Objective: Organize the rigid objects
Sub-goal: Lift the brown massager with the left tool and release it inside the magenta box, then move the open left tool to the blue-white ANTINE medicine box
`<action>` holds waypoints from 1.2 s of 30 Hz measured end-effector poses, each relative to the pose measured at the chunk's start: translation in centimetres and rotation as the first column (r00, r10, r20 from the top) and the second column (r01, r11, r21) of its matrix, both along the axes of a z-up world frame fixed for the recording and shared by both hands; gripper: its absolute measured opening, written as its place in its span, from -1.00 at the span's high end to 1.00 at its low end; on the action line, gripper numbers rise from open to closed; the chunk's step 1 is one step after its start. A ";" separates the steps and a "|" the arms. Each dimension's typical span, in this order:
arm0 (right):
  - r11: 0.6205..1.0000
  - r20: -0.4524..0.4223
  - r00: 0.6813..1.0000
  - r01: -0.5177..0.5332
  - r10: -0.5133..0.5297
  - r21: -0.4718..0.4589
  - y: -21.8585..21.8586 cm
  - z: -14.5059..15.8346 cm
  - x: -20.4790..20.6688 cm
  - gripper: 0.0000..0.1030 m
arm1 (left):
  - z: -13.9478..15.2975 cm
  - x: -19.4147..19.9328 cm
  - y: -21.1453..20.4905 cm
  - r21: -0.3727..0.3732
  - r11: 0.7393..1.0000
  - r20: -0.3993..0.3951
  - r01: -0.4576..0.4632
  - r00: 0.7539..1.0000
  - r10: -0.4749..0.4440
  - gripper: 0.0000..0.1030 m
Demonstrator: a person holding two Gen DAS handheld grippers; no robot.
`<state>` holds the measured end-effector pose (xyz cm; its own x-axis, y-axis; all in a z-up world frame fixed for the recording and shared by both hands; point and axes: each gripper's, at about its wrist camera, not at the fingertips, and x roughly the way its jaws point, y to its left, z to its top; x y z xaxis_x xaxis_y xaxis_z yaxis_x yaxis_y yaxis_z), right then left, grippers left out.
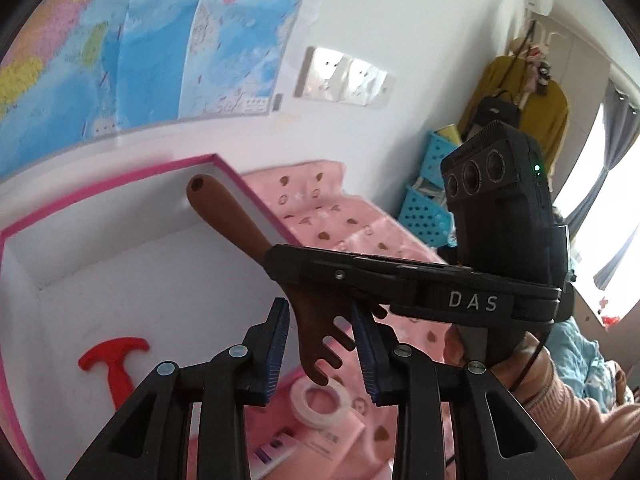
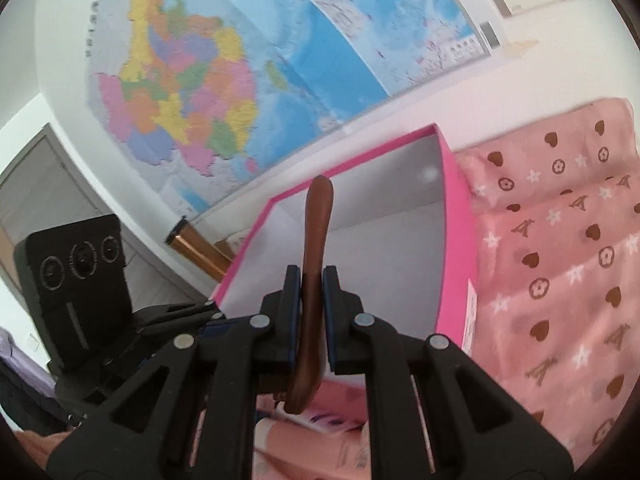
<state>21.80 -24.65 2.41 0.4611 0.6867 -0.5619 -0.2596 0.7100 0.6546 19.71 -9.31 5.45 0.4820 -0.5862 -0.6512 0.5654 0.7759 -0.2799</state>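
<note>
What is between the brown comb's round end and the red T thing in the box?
Nothing: in the left wrist view only bare white floor of the pink box lies between the brown comb and the red T-shaped piece.

A: What is the right tool (image 2: 311,316) doing?
B: Its blue pads are clamped on a brown wooden comb (image 2: 314,280), seen edge-on, handle pointing away.
A: And behind it?
B: A pink-edged box (image 2: 454,240) with a white inside, on a pink cloth (image 2: 560,260) printed with hearts and stars. A map (image 2: 240,80) hangs on the wall; the other tool (image 2: 80,280) shows at the left.
</note>
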 end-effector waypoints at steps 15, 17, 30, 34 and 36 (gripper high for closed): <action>0.997 0.063 0.998 -0.022 0.027 -0.077 1.4 1.8 -2.8 0.64 | -0.9 -1.8 3.1 0.051 0.988 0.054 -0.143 0.989 0.140 0.19; 0.995 0.075 0.995 -0.065 0.071 -0.079 1.9 2.3 -4.3 0.43 | -0.4 -3.3 4.1 0.059 0.983 0.093 -0.172 0.982 0.167 0.10; 0.948 0.061 0.965 -0.235 0.254 -0.215 5.8 1.3 -8.5 0.32 | -2.0 -10.8 11.5 0.056 0.939 0.128 -0.340 0.935 0.331 0.03; 0.940 0.055 0.960 -0.257 0.276 -0.226 6.7 1.1 -8.6 0.32 | -3.6 -12.0 12.5 0.062 0.932 0.091 -0.357 0.932 0.351 0.03; 0.934 0.049 0.956 -0.269 0.288 -0.237 7.2 1.0 -8.6 0.31 | -4.4 -12.3 12.8 0.064 0.928 0.068 -0.366 0.930 0.362 0.03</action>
<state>13.19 -17.48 3.38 0.3204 0.6539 -0.6854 -0.5136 0.7279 0.4543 7.41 3.51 1.09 0.6889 -0.3143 -0.6532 0.2526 0.9487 -0.1900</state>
